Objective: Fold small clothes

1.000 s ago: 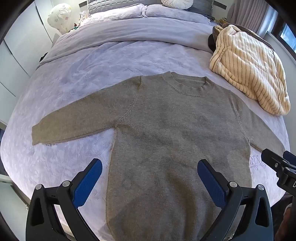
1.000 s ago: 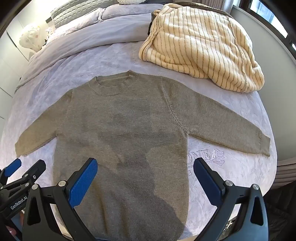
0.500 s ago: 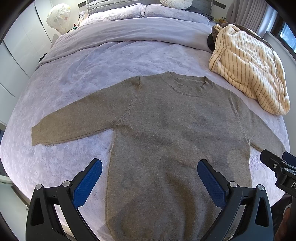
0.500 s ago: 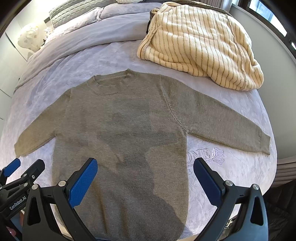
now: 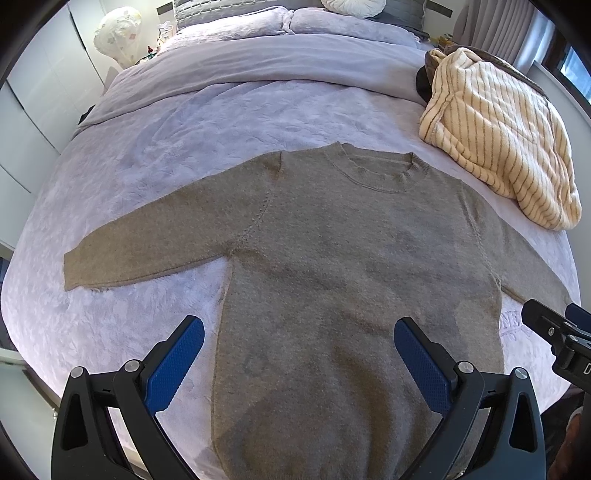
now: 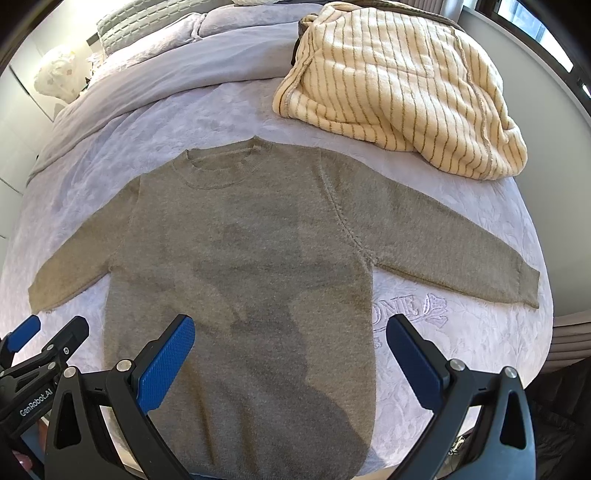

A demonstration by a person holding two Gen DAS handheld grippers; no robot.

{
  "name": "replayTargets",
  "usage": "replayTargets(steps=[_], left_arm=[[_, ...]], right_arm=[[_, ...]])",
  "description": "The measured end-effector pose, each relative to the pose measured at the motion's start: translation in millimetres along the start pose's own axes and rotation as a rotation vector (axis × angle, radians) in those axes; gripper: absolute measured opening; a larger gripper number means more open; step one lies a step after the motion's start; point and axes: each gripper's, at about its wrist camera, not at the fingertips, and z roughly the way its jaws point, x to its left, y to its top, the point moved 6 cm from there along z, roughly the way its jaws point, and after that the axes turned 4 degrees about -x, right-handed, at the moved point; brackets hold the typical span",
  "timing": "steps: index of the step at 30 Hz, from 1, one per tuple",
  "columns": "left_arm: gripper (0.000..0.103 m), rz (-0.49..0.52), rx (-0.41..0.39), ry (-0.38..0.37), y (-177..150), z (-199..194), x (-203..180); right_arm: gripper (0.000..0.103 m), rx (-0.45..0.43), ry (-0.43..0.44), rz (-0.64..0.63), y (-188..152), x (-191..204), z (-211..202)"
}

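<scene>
Both the left gripper point(image 5: 298, 357) and right gripper point(image 6: 290, 353) hover, fingers spread wide and empty, above the sweater point(image 5: 354, 266).

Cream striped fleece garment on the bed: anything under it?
A dark garment pokes out beneath the cream striped fleece garment at its far edge; the rest is covered. Both lie on the lavender bedspread.

Bright daylight enters from the window point(image 6: 532, 22) side. Soft shadows fall across the sweater point(image 6: 251, 266) below its collar. Focus sharp; fisheye bends edges, corners vignetted black.
</scene>
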Motion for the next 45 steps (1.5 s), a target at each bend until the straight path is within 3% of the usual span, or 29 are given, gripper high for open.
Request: replayTargets(steps=[8, 15, 21, 30, 36, 45], left_arm=[[0.103, 0.005, 0.012, -0.024, 6, 1, -4], [0.103, 0.042, 0.016, -0.006, 11, 2, -12], [0.103, 0.045, 0.017, 0.006, 16, 3, -16], [0.103, 0.038, 0.046, -0.003, 12, 12, -19], [0.103, 0.013, 0.062, -0.015, 11, 20, -11], [0.103, -0.041, 0.081, -0.014, 7, 33, 11]], right_arm=[[0.103, -0.031, 0.059, 0.041, 11, -6, 2], [0.103, 0.052, 0.009, 0.038, 10, -12, 7], [0.103, 0.012, -0.011, 0.037, 15, -16, 9], [0.103, 0.020, -0.010, 0.030, 13, -16, 17], [0.103, 0.035, 0.031, 0.014, 8, -8, 26], [0.103, 0.075, 0.005, 0.007, 5, 2, 38]])
